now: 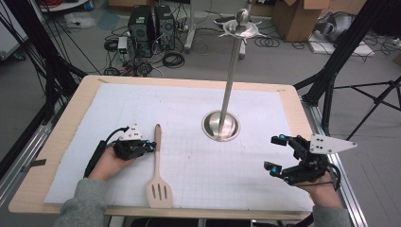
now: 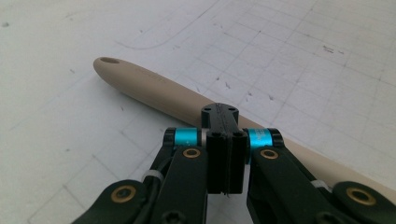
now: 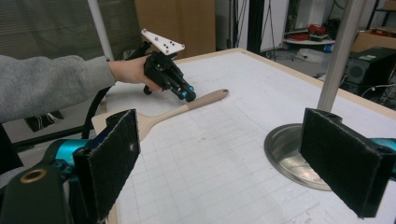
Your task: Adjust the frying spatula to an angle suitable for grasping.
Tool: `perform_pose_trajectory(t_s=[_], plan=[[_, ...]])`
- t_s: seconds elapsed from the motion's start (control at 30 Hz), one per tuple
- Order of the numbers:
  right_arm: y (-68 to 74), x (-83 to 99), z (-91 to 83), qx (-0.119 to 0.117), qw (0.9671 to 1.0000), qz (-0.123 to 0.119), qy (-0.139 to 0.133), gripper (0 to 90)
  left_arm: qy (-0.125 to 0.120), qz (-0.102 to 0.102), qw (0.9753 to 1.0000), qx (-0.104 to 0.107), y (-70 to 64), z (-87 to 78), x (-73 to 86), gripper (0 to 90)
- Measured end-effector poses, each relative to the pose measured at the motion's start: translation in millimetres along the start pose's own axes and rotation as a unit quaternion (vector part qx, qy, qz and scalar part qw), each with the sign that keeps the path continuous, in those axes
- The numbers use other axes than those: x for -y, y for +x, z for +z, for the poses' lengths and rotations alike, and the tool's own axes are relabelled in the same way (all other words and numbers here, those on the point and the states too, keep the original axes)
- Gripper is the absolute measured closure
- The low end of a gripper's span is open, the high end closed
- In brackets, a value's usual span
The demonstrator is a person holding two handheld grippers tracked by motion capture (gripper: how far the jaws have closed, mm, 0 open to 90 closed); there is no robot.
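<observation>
the wooden spatula (image 1: 157,170) is lying flat on the white gridded mat (image 1: 189,109), slotted blade toward your edge of the table, handle pointing away toward the steel stand (image 1: 221,124). you are holding your left gripper (image 1: 150,146) right against the upper handle; in the left gripper view its jaws are pressing together with nothing between them, and the handle (image 2: 154,88) is passing just beyond the tips, touching or very nearly so. i cannot tell which.

your right gripper (image 1: 276,152) is resting well apart near the right edge of the mat, jaws spread wide and empty, with the stand's base (image 3: 292,156) lying ahead between its pads.

judgement on handling: the spatula is looking light, rigid and smooth, so it is likely to skid on the mat rather than bend. take hold across the round handle near its middle. the blade is thin and lying flat, offering little to pinch. the hole at the handle end (image 2: 109,60) is suggesting the stand's hooks (image 1: 242,24) as a destination.

hard to make out: the blade is sitting out of frame in the left gripper view. the stand's top is running off frame in the right gripper view.
</observation>
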State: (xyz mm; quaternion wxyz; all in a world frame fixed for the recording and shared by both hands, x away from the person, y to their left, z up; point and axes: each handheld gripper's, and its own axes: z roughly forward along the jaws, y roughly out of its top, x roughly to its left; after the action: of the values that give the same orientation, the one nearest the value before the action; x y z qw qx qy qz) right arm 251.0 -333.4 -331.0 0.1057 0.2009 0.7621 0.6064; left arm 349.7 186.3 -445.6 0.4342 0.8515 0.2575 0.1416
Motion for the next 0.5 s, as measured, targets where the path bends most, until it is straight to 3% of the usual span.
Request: perform_pose_trajectory(t_s=[0.5], plan=[[6.7,5.9,-19.9,0.026,0.9997,0.005,-0.002,11.5,-0.009,0.008,0.9998,0.018,-2.4,21.4,-13.3,89.6]])
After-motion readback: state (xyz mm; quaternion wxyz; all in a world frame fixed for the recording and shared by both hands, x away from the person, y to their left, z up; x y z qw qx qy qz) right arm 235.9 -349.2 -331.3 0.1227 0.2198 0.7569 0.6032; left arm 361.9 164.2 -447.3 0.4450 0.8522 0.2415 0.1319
